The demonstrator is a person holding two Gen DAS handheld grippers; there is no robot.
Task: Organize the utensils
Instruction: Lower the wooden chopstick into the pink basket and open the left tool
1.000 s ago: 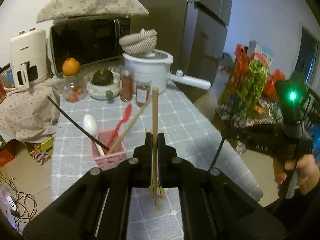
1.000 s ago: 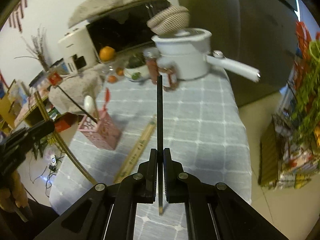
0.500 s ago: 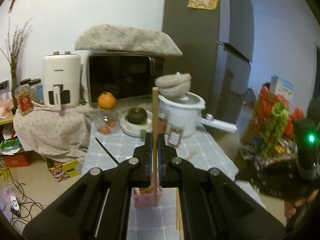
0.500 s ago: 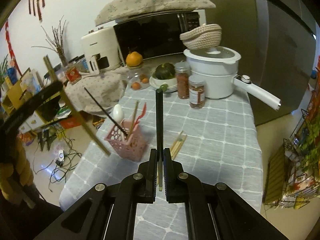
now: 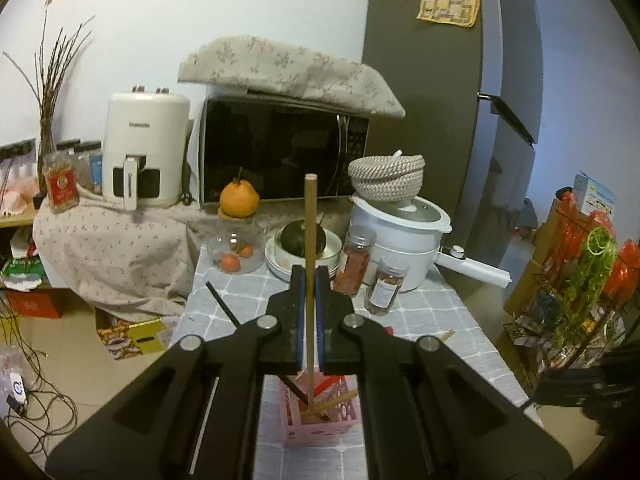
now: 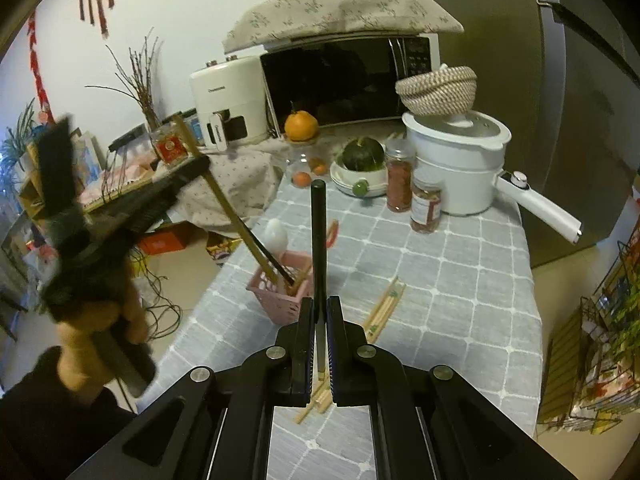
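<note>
The landmark is the pink basket (image 6: 282,290), which stands on the grey checked bench (image 6: 452,276) near its left edge. One second ago the left gripper (image 5: 308,320) held its wooden chopstick (image 5: 309,280) over the open cloth, with the basket ahead and to the left of it; half a second ago the basket sat just below the fingers. Now the lower tip of the chopstick is inside the basket mouth, among the sticks already there. The right wrist view confirms this: the wooden chopstick slants down from the left gripper into the basket, beside the black chopstick (image 6: 276,262) and the white spoon (image 6: 277,236) already stored. The left fingers are closed on the wooden chopstick; it has not been let go. The right gripper (image 6: 319,344) has drawn back and risen over the same second, so the basket now lies ahead of it and slightly left. Its fingers are clamped tight on a second black chopstick (image 6: 319,248), which stands upright in front of the basket. Loose wooden chopsticks (image 6: 384,308) lie on the bench just right of the basket. Judgement: the left-hand placement is nearly complete and needs only release; the right-hand item is next, and the loose chopsticks remain outstanding.
</note>
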